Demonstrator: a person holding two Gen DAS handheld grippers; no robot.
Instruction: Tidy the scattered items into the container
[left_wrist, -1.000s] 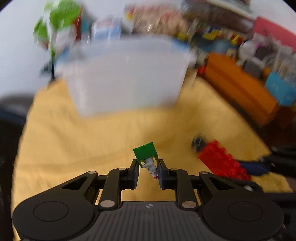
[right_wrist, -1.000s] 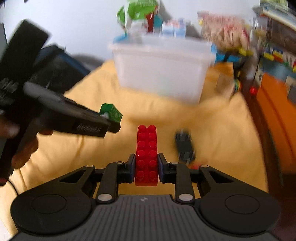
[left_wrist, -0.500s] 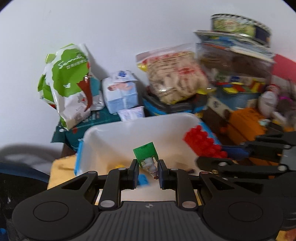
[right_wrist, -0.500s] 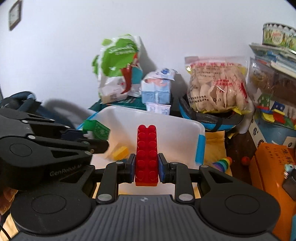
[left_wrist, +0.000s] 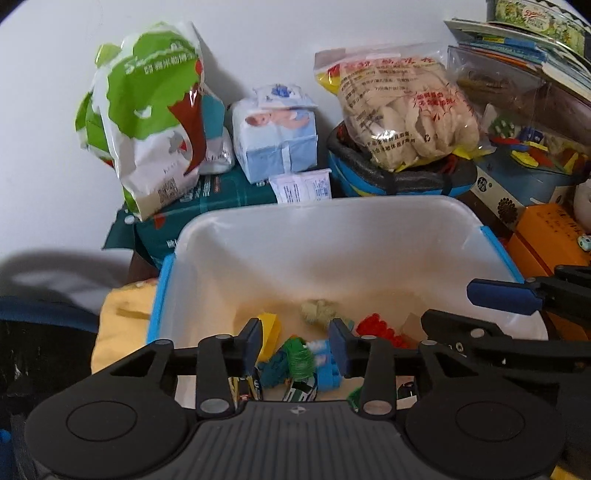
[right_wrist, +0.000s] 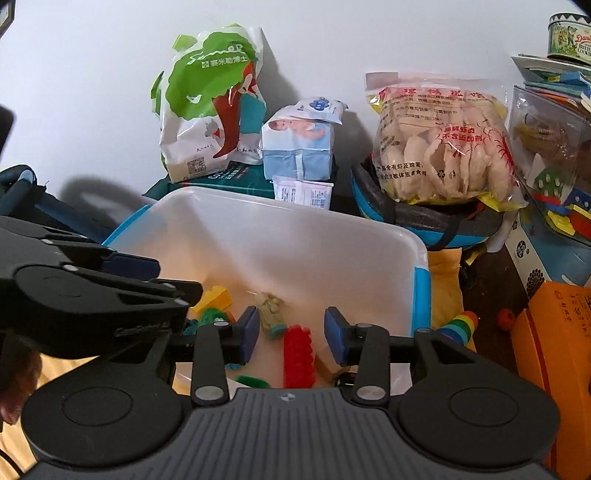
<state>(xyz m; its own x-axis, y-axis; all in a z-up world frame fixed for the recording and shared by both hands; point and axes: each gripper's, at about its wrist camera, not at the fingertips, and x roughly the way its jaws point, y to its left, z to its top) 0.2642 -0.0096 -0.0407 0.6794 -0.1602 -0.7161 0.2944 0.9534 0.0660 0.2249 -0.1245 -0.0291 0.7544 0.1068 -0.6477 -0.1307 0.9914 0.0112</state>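
A white container (left_wrist: 332, 206) (right_wrist: 295, 214) with blue handles fills both views, holding several toys. My left gripper (left_wrist: 295, 343) hovers over it, jaws opening; the green toy (left_wrist: 299, 356) is a blur just below the pads, free of them. My right gripper (right_wrist: 291, 334) is also over the bin, jaws opening, and the red brick (right_wrist: 297, 356) drops clear between and below its pads. The same red brick (left_wrist: 380, 328) shows in the left wrist view. A yellow brick (right_wrist: 214, 295) and a beige toy (right_wrist: 271, 314) lie on the bin floor. Each gripper appears beside the other: right gripper (left_wrist: 469, 306), left gripper (right_wrist: 166, 277).
Behind the bin stand a green and white bag (left_wrist: 147, 110), a pale blue pack (left_wrist: 277, 136) and a bag of crackers (right_wrist: 439, 147). An orange box (right_wrist: 554, 350) and a rainbow toy (right_wrist: 460, 325) sit to the right. A yellow cloth (left_wrist: 122, 321) lies under the bin.
Both grippers travelled from the yellow cloth up over the bin. The jaws of both then spread, and the green toy and the red brick left them and fell into the bin.
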